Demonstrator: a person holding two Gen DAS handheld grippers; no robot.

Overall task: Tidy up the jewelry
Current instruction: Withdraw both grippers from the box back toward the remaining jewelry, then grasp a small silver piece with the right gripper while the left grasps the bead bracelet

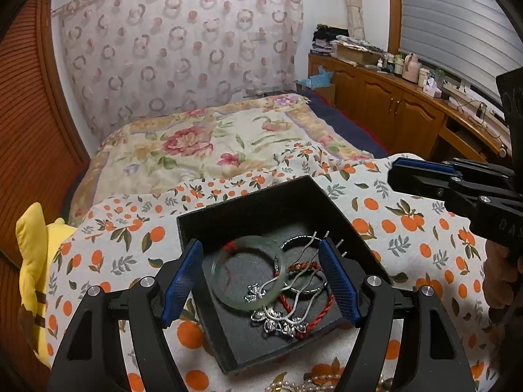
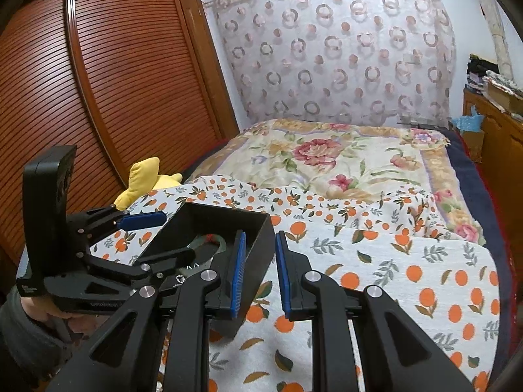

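Jade-green bangle [image 1: 248, 274] lies in the box [image 1: 261, 196] between our left gripper's [image 1: 261, 277] spread, empty jaws, just released there; our right gripper [image 2: 260, 274], narrowly parted, holds nothing beside the box.

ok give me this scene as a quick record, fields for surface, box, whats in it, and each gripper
surface: orange-print cloth on a bed
box: open black box on the cloth
contents: pale green bangle, red cord, silver flower pieces, thin metal bangle
outside box: pearl beads at its near edge
left gripper: open above the box, holding nothing
right gripper: narrow gap, nothing between pads, beside the box's corner
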